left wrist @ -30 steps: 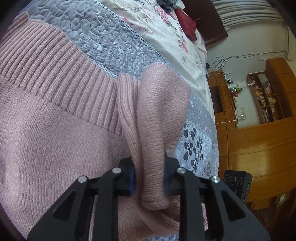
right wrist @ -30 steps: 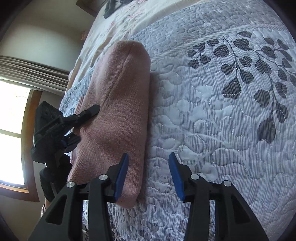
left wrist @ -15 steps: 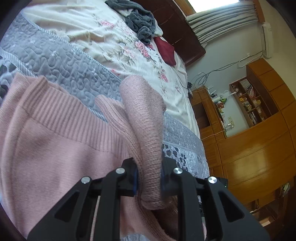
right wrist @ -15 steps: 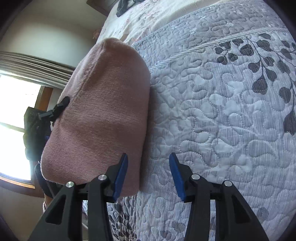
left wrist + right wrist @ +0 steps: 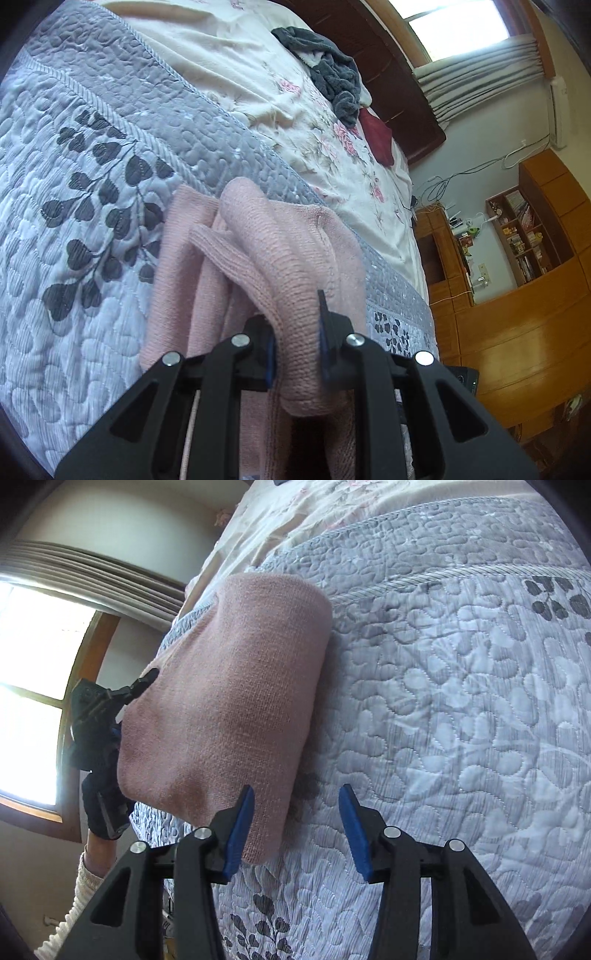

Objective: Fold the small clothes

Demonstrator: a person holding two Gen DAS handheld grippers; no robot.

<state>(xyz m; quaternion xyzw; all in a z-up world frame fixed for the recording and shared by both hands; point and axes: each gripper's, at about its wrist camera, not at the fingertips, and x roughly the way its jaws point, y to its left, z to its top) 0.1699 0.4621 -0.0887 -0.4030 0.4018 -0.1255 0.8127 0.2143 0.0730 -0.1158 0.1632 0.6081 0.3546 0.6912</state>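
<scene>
The left gripper [image 5: 297, 354], a black two-finger tool with blue pads, has its jaws closed down on a thick fold of the pink knitted sweater [image 5: 273, 266], the fabric bunched between the pads and hanging out below them. From this grip the sweater rises in soft ridges and drapes away onto the grey-and-white quilted bedspread with dark leaf prints [image 5: 74, 221], which covers the near part of the bed. In the right wrist view the same pink knitted sweater [image 5: 229, 701] appears as a rounded, doubled-over bundle lifted at its left edge, where the left gripper [image 5: 147, 675] clamps it, held by a hand in a dark glove [image 5: 105, 812] with a cream ribbed sleeve [image 5: 83, 893] below it. The right gripper [image 5: 297, 830] stands wide open with nothing between its blue pads [image 5: 354, 830]; its left finger lies just beside the sweater's near lower corner (whether it actually touches the knit cannot be told), while the right finger hovers over bare quilted bedspread [image 5: 461, 701]. Farther up the bed lies a cream floral sheet [image 5: 266, 92], with a crumpled dark grey garment [image 5: 332, 77] and a dark red cloth [image 5: 378, 138] near the dark wooden headboard [image 5: 391, 85]. An orange-brown wooden cabinet with open shelves [image 5: 524, 236] stands against the wall beyond the bed.
</scene>
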